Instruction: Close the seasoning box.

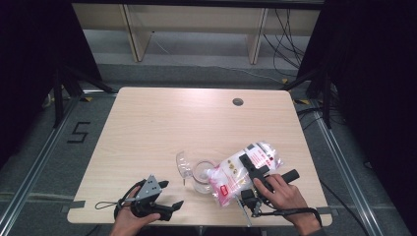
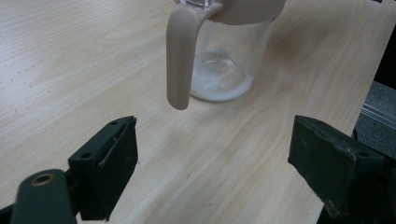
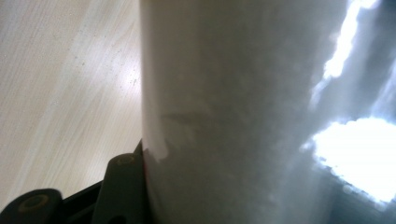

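A clear jug [image 1: 200, 176] with a beige handle [image 2: 180, 56] stands near the table's front edge, its lid [image 1: 184, 164] flipped open to the left. White powder [image 2: 219, 84] covers its bottom. My right gripper [image 1: 252, 166] is shut on a clear bag [image 1: 246, 167] with red print, full of white powder. The bag lies tilted, its lower end at the jug's rim. In the right gripper view the bag [image 3: 243, 112] sits close against the black finger [image 3: 122, 182]. My left gripper [image 1: 171, 194] rests open left of the jug, its jaws [image 2: 215, 163] wide apart and pointing at the handle.
The light wooden table [image 1: 147, 113] has a round cable hole [image 1: 238, 102] at its far right. Beyond it are pale wooden furniture legs [image 1: 133, 34] and loose cables [image 1: 285, 34] on the floor. Dark curtains hang on both sides.
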Demonstrator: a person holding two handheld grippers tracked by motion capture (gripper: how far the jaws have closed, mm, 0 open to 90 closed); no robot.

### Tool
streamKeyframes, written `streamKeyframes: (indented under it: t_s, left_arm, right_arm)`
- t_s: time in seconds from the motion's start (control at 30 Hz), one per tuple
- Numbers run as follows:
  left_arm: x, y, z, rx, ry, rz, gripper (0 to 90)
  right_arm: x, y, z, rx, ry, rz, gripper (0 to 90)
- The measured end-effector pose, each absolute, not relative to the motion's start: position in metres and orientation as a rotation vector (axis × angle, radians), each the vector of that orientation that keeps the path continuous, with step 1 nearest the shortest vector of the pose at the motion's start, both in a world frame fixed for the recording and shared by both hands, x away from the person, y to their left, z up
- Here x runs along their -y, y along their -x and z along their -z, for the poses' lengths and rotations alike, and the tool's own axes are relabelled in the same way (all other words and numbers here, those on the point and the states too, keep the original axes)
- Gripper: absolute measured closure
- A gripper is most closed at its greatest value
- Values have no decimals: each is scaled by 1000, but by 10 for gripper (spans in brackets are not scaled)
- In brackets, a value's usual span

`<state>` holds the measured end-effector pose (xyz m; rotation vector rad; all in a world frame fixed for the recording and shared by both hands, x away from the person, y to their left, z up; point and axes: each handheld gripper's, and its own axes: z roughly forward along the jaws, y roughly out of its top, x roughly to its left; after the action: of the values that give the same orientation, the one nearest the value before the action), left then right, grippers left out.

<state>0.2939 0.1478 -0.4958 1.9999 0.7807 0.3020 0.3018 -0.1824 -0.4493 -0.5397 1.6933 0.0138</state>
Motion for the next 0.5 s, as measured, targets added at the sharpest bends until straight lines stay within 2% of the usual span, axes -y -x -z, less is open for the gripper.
streamKeyframes:
  t_s: [0.5]
  left_arm:
    - [-149,-294,497,-801,-1993,-277,153]
  right_arm:
    - [182,-302,449,-1694,545,-17,513]
